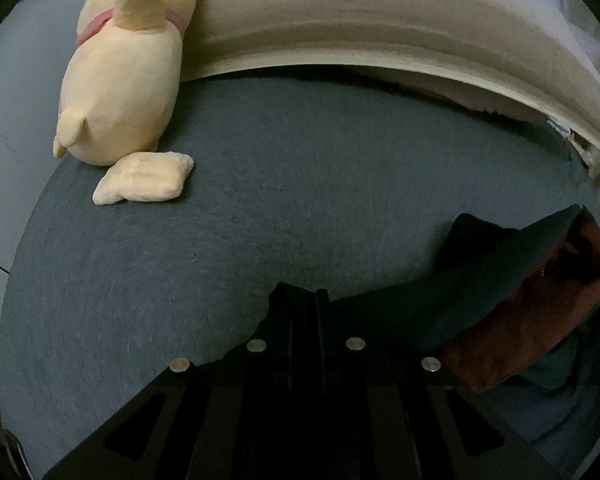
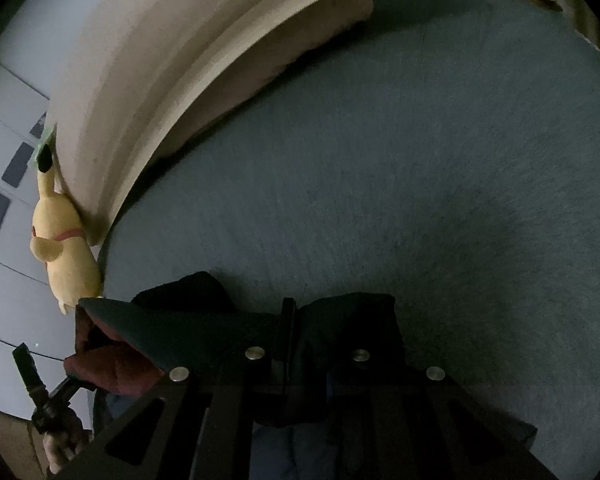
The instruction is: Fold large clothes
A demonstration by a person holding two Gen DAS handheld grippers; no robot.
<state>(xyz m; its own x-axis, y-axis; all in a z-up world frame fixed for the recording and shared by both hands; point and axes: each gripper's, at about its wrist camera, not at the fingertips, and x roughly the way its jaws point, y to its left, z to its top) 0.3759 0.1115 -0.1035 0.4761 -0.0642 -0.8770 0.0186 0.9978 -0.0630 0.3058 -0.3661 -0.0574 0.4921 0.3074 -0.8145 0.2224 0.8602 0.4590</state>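
Note:
A dark jacket (image 1: 400, 312) with a maroon lining (image 1: 540, 320) hangs stretched between my two grippers above the grey-blue bed (image 1: 300, 200). In the left wrist view my left gripper (image 1: 304, 300) is shut, and the cloth runs off to the right from its fingertips. My right gripper (image 2: 290, 308) is shut on a dark bunched fold of the jacket (image 2: 340, 332). In the right wrist view the jacket's flat edge (image 2: 180, 332) reaches left to the maroon lining (image 2: 112, 364), where the left gripper (image 2: 30, 364) and the hand (image 2: 60, 448) holding it show.
A pale yellow plush toy (image 1: 120, 80) (image 2: 62, 248) leans against the beige headboard (image 1: 380, 20) (image 2: 120, 80) at the bed's corner. A pinkish pillow (image 2: 280, 60) lies along the headboard. Light tiled floor (image 2: 4, 140) lies beyond the bed's left edge.

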